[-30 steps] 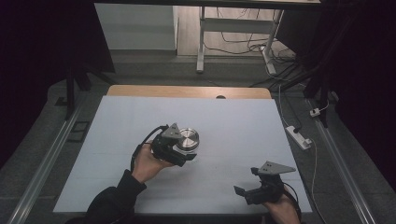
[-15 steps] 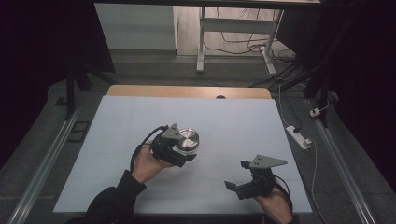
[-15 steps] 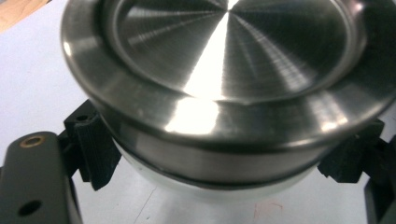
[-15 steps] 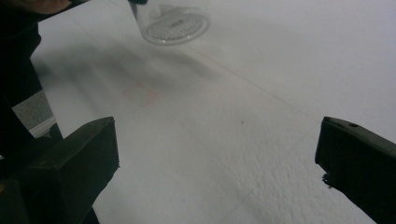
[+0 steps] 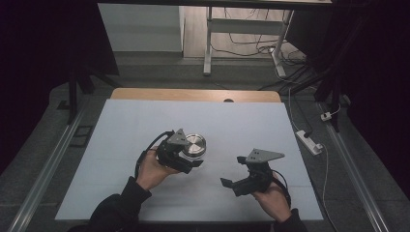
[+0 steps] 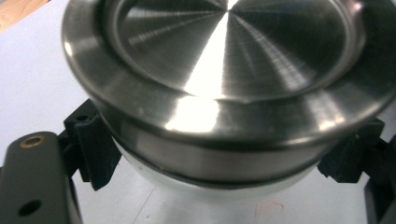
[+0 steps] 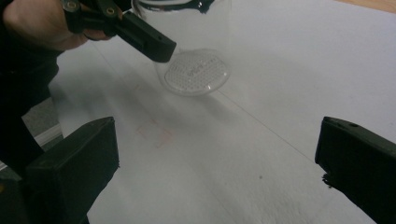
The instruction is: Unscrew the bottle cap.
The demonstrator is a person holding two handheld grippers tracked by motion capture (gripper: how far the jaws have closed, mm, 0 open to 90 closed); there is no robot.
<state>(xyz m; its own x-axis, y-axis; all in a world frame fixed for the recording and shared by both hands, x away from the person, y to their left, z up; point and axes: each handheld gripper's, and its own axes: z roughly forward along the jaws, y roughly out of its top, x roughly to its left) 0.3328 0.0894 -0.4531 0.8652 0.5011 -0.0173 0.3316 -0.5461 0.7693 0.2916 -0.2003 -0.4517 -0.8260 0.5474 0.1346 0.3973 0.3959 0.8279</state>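
while l gripper [image 5: 189,155] clamped round lidded jar [image 5: 194,145], r gripper [image 5: 241,182] jaws wide, empty

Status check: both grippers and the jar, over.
Left gripper shut on the glass jar under its steel lid. Right gripper open, apart from the jar. Nothing between them on the white table.

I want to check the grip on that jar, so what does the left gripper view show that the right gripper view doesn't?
Left gripper view alone: the jar's brushed steel lid from close above, with the left tongs set either side of the jar just under it.

Right gripper view alone: the jar's clear glass wall and dimpled base resting on the table, with the right tongs wide open, short of it.

Both: the jar, the left tongs, the white table.
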